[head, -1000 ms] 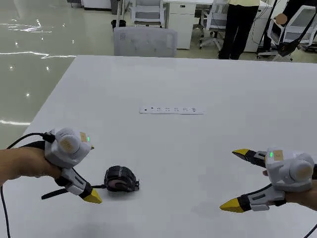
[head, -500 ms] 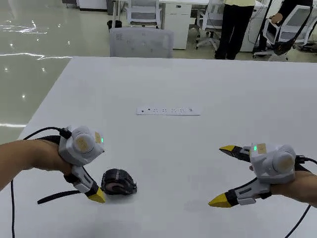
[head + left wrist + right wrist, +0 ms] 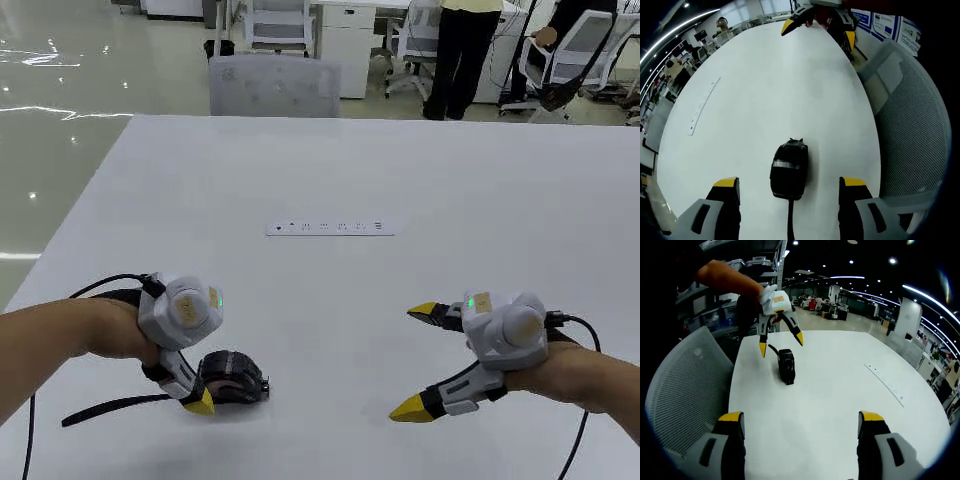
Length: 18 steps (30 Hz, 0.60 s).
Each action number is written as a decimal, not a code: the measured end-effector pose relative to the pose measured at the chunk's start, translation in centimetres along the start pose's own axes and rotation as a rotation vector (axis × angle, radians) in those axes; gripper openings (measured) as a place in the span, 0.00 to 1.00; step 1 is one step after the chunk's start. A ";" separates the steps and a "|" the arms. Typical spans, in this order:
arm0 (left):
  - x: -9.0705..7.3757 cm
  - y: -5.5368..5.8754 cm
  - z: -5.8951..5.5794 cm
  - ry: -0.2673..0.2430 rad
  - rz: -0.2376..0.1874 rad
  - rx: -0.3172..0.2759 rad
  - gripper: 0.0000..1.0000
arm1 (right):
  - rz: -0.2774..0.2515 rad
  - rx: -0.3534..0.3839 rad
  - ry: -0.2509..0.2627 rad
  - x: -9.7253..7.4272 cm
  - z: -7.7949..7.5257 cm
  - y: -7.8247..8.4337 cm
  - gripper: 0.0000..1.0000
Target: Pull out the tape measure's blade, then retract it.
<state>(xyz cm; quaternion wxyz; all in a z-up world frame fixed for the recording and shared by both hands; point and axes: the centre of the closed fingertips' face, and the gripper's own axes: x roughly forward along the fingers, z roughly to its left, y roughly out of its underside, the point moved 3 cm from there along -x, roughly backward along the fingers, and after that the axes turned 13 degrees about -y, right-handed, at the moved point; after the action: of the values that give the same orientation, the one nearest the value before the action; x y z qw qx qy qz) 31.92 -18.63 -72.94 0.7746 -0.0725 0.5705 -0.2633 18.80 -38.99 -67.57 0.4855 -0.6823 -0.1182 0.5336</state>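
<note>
The black tape measure (image 3: 234,377) lies on the white table (image 3: 350,160) near its front left, blade in, with a black strap (image 3: 108,408) trailing to the left. My left gripper (image 3: 215,388) stands open over it, jaws down. In the left gripper view the case (image 3: 789,167) sits between the two yellow fingertips (image 3: 726,182), and no contact shows. My right gripper (image 3: 416,360) hovers open at the front right, holding nothing. In the right gripper view the tape measure (image 3: 786,365) lies ahead under the left gripper (image 3: 780,342), with my right gripper (image 3: 801,416) wide open.
A flat white power strip (image 3: 330,228) lies mid-table. A grey mesh chair (image 3: 272,85) stands at the table's far edge, another (image 3: 910,125) at the near edge. A person (image 3: 460,50) stands among office chairs beyond the table.
My left gripper has moved right and down until its jaws straddle the tape measure. My right gripper has drifted left toward the middle. Both stayed open.
</note>
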 end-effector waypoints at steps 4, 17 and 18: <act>0.8 0.3 -0.2 0.002 0.012 0.024 0.71 | 0.017 -0.017 -0.034 1.7 -0.1 -0.3 0.95; 3.0 -0.3 -0.8 -0.028 -0.009 0.050 0.36 | 0.039 -0.007 -0.109 6.2 -1.9 -1.6 0.93; 3.0 -0.3 -0.8 -0.031 -0.007 0.050 0.35 | 0.040 -0.012 -0.114 6.5 -1.9 -1.8 0.93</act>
<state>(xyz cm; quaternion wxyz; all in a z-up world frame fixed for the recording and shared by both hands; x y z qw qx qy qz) 31.73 -20.17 -75.67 0.7838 -0.0592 0.5516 -0.2790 23.68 -34.73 -70.21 0.4630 -0.6559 -0.1354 0.5806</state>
